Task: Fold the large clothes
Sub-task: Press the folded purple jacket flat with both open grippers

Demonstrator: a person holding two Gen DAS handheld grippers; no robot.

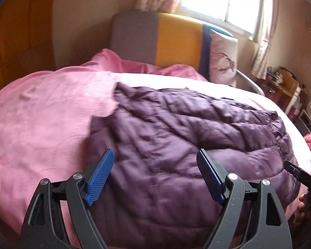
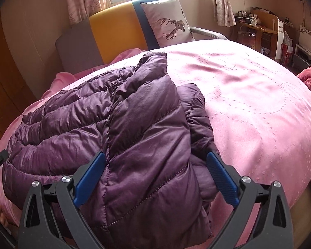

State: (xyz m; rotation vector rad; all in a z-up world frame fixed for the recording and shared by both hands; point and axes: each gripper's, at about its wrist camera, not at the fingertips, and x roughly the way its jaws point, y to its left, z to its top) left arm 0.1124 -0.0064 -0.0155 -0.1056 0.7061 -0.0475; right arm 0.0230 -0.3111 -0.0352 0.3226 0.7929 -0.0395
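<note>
Purple puffer jacket (image 2: 118,128) lies partly folded on the pink bed (image 2: 259,108); left gripper (image 1: 155,178) and right gripper (image 2: 155,178) (both spread, holding nothing) hover over its near edge, apparently between folds, needing fresh grasps next.

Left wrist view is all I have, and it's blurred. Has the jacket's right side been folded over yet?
Observer: Yes. In the right wrist view a panel of the purple puffer jacket lies doubled over the body.
Operator: Is the right gripper holding it?
Observer: No. The right gripper stands open, with the folded edge between its pads but not pinched.
Operator: Anything on the bed past the jacket?
Observer: The pink bedspread is bare up to a deer-print pillow against the headboard.
</note>
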